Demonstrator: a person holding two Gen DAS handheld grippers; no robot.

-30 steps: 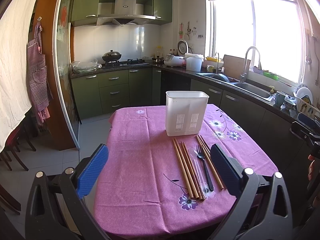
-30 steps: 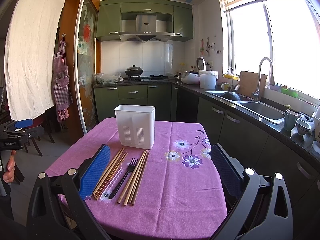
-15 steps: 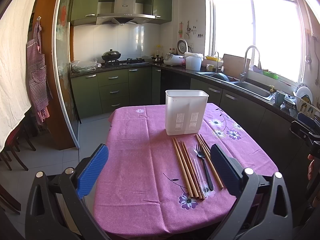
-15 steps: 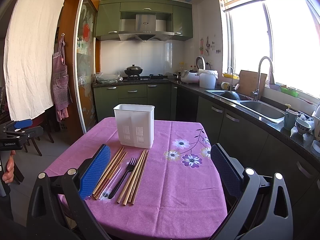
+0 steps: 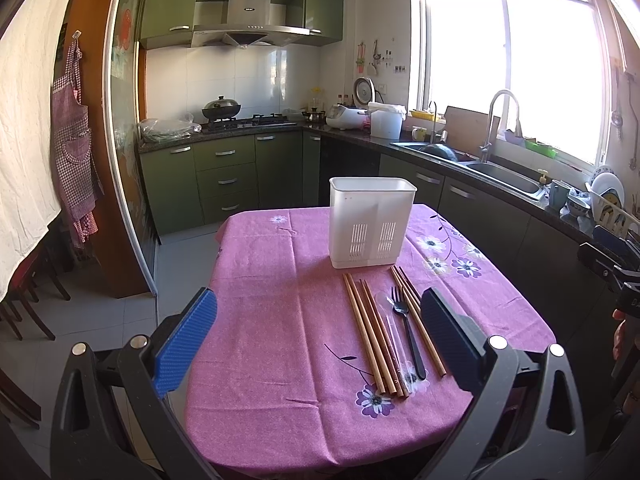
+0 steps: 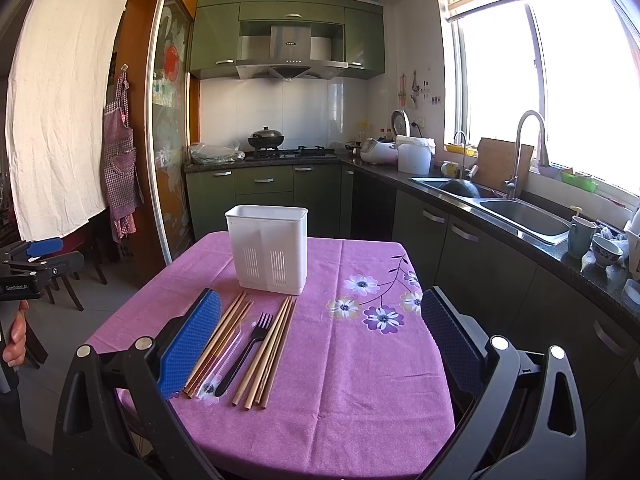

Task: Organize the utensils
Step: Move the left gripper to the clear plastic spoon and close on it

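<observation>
A white slotted utensil holder (image 5: pixel 372 222) stands upright on the purple flowered tablecloth (image 5: pixel 280 320); it also shows in the right wrist view (image 6: pixel 267 249). In front of it lie several wooden chopsticks (image 5: pixel 370 336) (image 6: pixel 266 350), a black plastic fork (image 5: pixel 406 330) (image 6: pixel 246 350) and a clear utensil (image 5: pixel 394 340). My left gripper (image 5: pixel 318 334) is open and empty, above the table's near edge, left of the utensils. My right gripper (image 6: pixel 320 338) is open and empty, its left finger (image 6: pixel 192 344) just left of the chopsticks.
Green kitchen cabinets and a counter with sink (image 6: pixel 520 210) run along the right. A stove with a wok (image 5: pixel 222 110) is at the back. Chairs (image 5: pixel 24 300) stand on the floor at left. Each view shows the other gripper at its edge.
Both views have shifted only slightly; the grippers stay open and the utensils have not moved.
</observation>
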